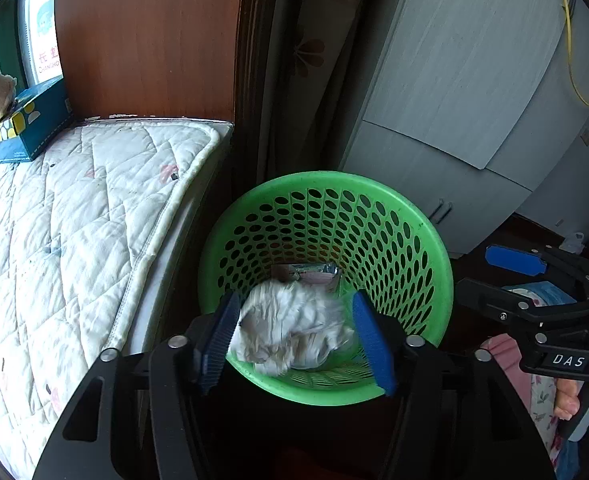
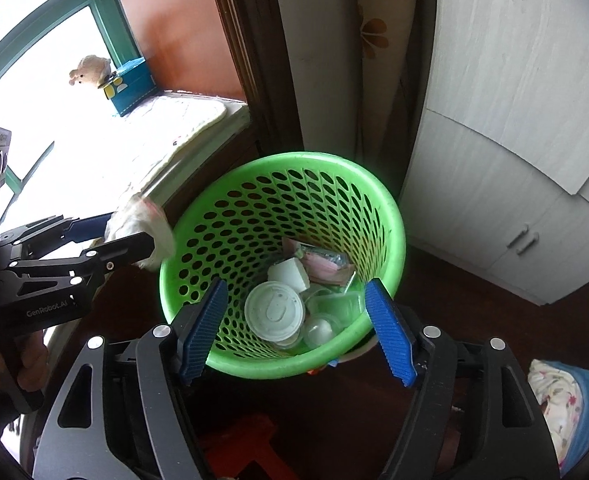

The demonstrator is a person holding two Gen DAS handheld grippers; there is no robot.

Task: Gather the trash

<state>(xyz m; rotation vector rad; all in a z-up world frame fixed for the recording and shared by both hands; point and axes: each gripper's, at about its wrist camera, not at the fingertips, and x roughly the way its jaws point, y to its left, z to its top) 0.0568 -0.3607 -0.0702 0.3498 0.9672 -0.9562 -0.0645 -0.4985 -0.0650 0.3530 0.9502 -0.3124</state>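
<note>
Two tools over green basket (image 2: 390, 216): left tool (image 1: 298, 340) released, crumpled paper wad (image 1: 290, 328) dropping; right tool (image 2: 294, 328) released, empty; next: fetch more trash.

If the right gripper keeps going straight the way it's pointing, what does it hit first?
Probably the trash inside the green basket: the right gripper looks empty and points down into its mouth, toward the white cup lid. Depth is unclear; the near rim may come first.
</note>
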